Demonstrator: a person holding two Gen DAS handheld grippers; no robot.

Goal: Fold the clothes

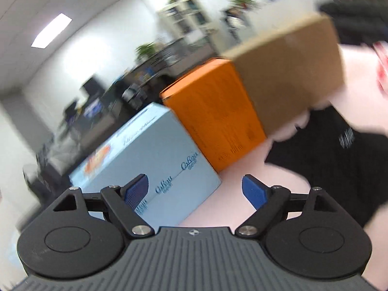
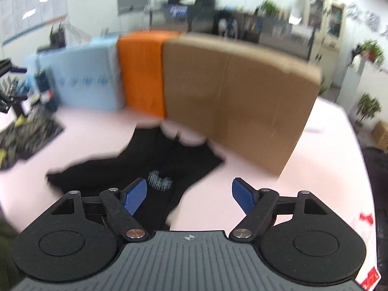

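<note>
A black garment with a small white print lies spread on the pink table, below and ahead of my right gripper. That gripper is open, its blue pads wide apart with nothing between them. In the left wrist view the same black garment shows at the right. My left gripper hangs above the table left of the garment, open and empty. Both views are blurred.
A light blue box, an orange box and a brown cardboard box stand in a row along the table's far side. A dark patterned cloth lies at the left. Office desks, shelves and plants fill the background.
</note>
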